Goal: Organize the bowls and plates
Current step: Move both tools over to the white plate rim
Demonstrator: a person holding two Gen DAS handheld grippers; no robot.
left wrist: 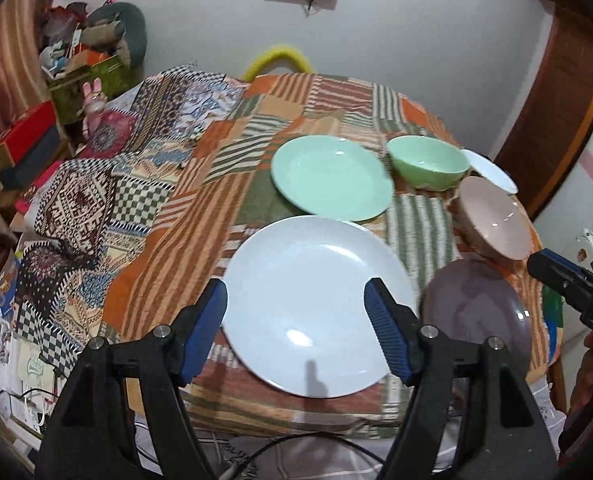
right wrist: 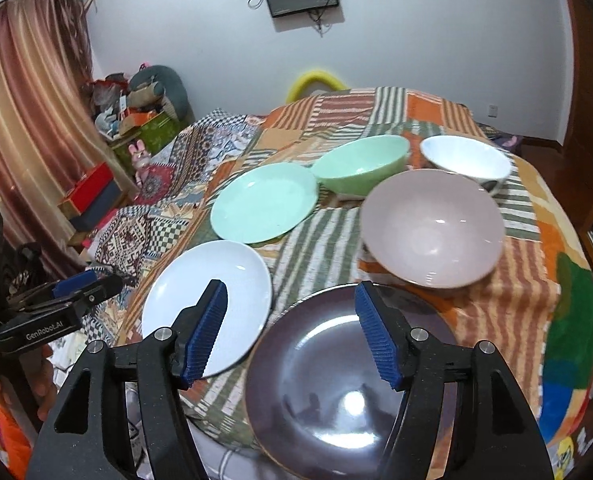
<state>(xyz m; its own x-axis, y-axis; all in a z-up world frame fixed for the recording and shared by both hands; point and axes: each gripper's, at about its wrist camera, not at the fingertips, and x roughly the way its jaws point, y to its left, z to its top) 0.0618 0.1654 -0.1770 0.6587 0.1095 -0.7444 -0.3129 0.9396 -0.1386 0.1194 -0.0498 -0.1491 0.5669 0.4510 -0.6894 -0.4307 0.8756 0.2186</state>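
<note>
Around the pink bowl (right wrist: 432,228): green bowl (right wrist: 362,170) and white bowl (right wrist: 466,160) behind, dark plate (right wrist: 336,392) in front, all unfilled. Left gripper (left wrist: 296,332) and right gripper (right wrist: 290,330) gape, holding nothing.

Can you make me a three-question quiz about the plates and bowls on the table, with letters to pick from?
1. Where is the green bowl?
A. Inside the pink bowl
B. Behind the pink bowl, beside the green plate
C. On the floor

2. How many bowls are on the patchwork cloth?
A. One
B. Three
C. Five

3. What are the left gripper and right gripper doing?
A. Both open, holding nothing
B. Both squeezing a bowl
C. One carrying a cup

Answers: 1 B, it stands at the back next to the green plate. 2 B, green, pink and white bowl. 3 A, the blue pads stand apart above the white plate and dark plate.
</note>
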